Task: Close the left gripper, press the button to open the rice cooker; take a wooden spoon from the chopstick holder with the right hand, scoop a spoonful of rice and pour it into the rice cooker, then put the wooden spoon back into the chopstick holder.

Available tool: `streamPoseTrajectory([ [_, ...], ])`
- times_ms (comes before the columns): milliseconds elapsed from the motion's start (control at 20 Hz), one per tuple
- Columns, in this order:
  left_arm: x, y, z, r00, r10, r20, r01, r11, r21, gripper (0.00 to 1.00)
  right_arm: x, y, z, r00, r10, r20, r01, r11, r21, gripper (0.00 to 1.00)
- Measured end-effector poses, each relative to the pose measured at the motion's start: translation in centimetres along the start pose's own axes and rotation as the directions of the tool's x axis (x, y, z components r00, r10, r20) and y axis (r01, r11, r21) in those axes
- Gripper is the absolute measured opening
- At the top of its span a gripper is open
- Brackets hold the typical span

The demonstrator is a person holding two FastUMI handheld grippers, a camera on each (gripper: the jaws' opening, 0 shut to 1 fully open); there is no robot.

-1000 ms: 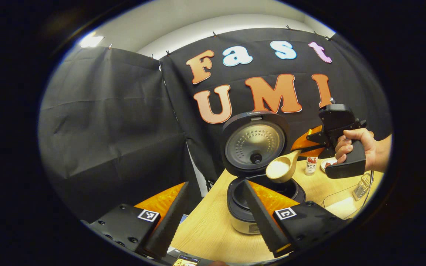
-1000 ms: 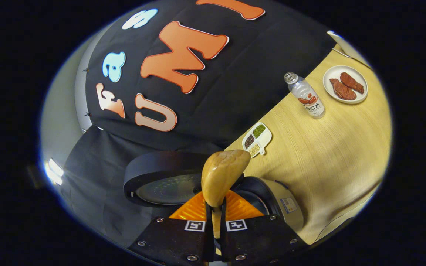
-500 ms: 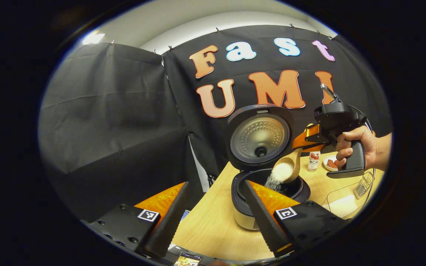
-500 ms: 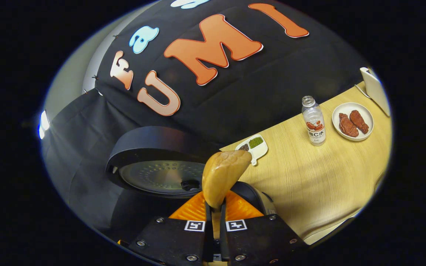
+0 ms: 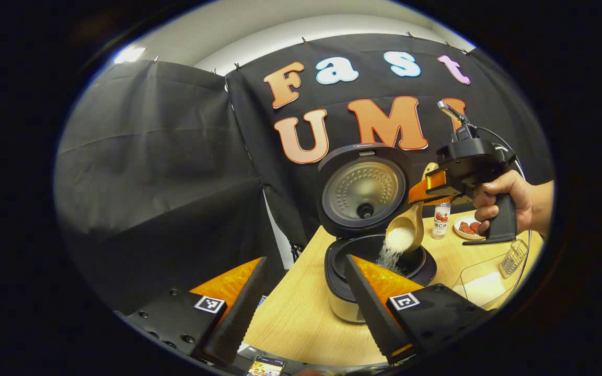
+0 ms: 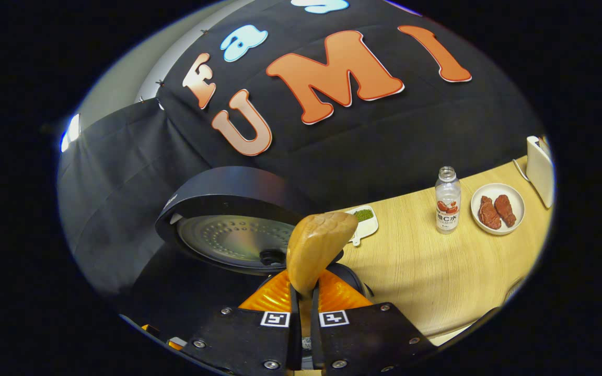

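Observation:
The rice cooker (image 5: 350, 308) stands open on the wooden table, its round lid (image 5: 363, 189) upright behind the pot. My right gripper (image 5: 429, 187), held by a hand, is shut on the handle of the wooden spoon (image 5: 404, 232), which tilts over the pot while white rice (image 5: 390, 253) streams down into it. In the right gripper view the back of the spoon's bowl (image 6: 317, 245) sticks up from my right gripper (image 6: 303, 292), with the lid (image 6: 233, 235) just left of it. My left gripper (image 5: 301, 308) hangs open in front of the cooker, holding nothing.
A small bottle (image 6: 447, 201) and a white plate with red pieces (image 6: 497, 209) stand on the table to the right. A divided white dish of beans (image 6: 365, 222) lies behind the cooker. A wire holder (image 5: 512, 258) and a clear container (image 5: 481, 284) sit at the right edge.
The right gripper has risen and tipped the spoon further, so rice that lay in the spoon now pours into the pot. The left gripper has stayed open and nearly still.

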State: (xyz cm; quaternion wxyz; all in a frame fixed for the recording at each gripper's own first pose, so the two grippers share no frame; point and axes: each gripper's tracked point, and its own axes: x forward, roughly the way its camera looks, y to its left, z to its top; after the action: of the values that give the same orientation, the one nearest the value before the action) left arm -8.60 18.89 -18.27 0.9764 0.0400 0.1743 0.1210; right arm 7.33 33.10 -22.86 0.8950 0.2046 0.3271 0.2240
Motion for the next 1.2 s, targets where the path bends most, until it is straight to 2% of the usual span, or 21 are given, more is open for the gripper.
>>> streamPoseTrajectory([
  [250,-0.2,0.0,-0.2,1.000,-0.005,-0.005,0.005,1.000,0.001,0.99,-0.7,2.3,0.4,0.999,0.035,0.025,-0.030,0.983,-0.180,0.06],
  [550,-0.6,1.1,-0.6,1.000,0.013,-0.012,-0.013,1.000,0.001,1.00,-1.3,4.0,0.1,0.998,0.038,0.051,-0.018,0.936,-0.353,0.07],
  [700,-0.9,1.5,-0.8,1.000,0.019,-0.024,-0.019,1.000,0.001,0.99,-1.6,5.1,0.2,0.995,0.056,0.080,-0.013,0.888,-0.460,0.06],
  [800,-0.9,1.6,-0.8,0.999,0.022,-0.026,-0.022,1.000,0.003,0.99,-1.8,5.6,0.0,0.994,0.062,0.094,-0.001,0.842,-0.540,0.06],
  [950,-1.0,1.6,-0.9,0.999,0.025,-0.028,-0.025,1.000,0.008,0.99,-2.2,6.2,-0.2,0.988,0.083,0.131,0.026,0.746,-0.666,0.06],
  [1000,-1.0,1.5,-0.9,0.999,0.026,-0.028,-0.026,1.000,0.010,0.99,-2.1,5.8,-0.2,0.987,0.087,0.136,0.030,0.731,-0.682,0.06],
  [1100,-1.1,1.5,-0.8,0.999,0.027,-0.031,-0.027,1.000,0.016,0.99,-2.7,5.9,-0.2,0.984,0.100,0.147,0.024,0.744,-0.667,0.07],
  [1200,-1.2,1.2,-0.8,0.999,0.025,-0.033,-0.024,1.000,0.020,0.99,-3.5,5.4,0.4,0.982,0.109,0.156,0.009,0.792,-0.610,0.07],
])
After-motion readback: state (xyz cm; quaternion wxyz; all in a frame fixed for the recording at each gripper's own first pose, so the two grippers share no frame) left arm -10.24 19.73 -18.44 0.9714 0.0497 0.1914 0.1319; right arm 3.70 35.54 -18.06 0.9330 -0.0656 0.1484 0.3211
